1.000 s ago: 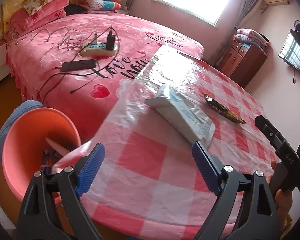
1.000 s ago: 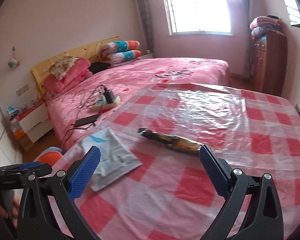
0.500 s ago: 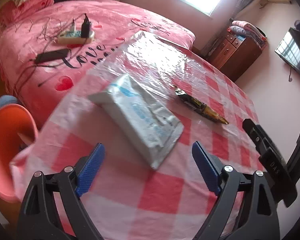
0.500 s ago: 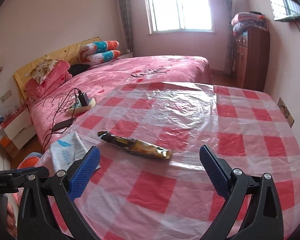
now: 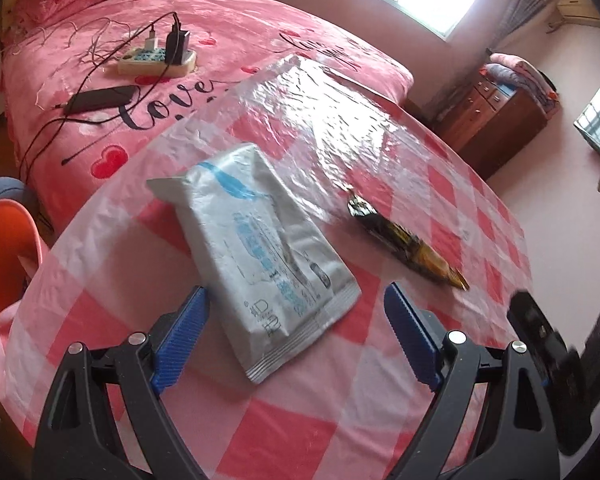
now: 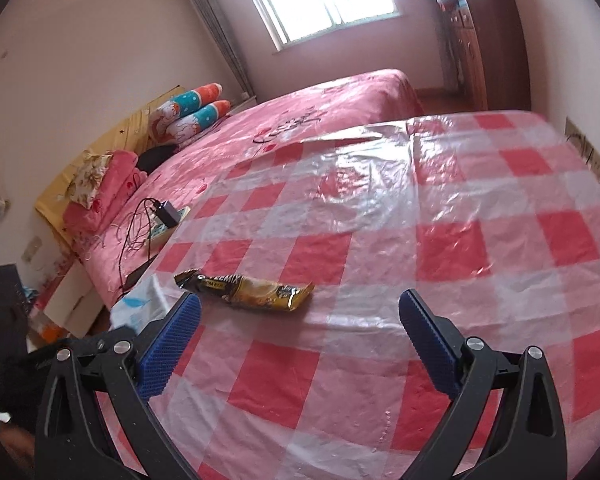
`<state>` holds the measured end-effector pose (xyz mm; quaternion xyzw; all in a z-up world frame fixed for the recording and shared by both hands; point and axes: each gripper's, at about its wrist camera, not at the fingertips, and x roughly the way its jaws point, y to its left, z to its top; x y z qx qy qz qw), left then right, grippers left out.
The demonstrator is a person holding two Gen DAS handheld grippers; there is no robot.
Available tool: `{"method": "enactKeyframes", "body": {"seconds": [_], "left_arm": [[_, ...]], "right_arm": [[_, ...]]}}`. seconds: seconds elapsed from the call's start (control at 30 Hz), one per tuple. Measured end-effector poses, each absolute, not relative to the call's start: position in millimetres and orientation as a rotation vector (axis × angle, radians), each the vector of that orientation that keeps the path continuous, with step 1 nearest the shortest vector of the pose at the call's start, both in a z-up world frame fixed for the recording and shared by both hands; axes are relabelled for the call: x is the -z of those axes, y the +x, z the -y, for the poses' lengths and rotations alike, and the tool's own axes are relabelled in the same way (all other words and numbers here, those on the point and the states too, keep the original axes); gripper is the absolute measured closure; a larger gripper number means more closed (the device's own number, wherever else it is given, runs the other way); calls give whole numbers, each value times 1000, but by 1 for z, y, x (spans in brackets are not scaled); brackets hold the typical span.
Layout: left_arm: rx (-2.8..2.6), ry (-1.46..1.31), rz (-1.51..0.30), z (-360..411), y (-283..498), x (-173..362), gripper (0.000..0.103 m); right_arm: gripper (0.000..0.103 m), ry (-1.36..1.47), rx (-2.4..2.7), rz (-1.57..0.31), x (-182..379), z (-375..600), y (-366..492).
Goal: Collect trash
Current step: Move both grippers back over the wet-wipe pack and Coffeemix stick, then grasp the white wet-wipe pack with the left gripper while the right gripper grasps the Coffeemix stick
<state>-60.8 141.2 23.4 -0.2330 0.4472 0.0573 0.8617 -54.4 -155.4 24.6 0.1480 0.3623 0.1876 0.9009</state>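
Note:
A silver-white pouch with blue print [image 5: 260, 256] lies flat on the red-and-white checked tablecloth [image 5: 340, 420]. My left gripper [image 5: 296, 316] hovers open over its near end, the blue pads on either side and not touching it. A black-and-gold snack wrapper [image 5: 404, 242] lies to the pouch's right. In the right wrist view that wrapper [image 6: 246, 290] sits just beyond my open right gripper [image 6: 300, 314], nearer its left pad. A corner of the pouch [image 6: 136, 306] peeks out at the left. The orange bin [image 5: 4, 256] stands by the table's left edge.
A pink bed [image 5: 220, 32] behind the table carries a power strip [image 5: 156, 60], cables and a black device [image 5: 100, 100]. A wooden dresser [image 5: 496, 120] stands far right. The other gripper [image 5: 540, 340] shows at the right edge of the left wrist view.
Both grippers moved forward over the table. The pouch now lies between the left pads, the bin slid to the left edge. The right view rolled, and the wrapper came closer.

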Motion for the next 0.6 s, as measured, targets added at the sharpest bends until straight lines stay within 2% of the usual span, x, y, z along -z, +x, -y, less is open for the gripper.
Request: {"method": "enactKeyframes", "body": {"seconds": [0.6], "left_arm": [[-292, -248, -980, -128, -1, -15, 14]], "right_arm": [[5, 486, -458, -835, -12, 174, -47]]}}
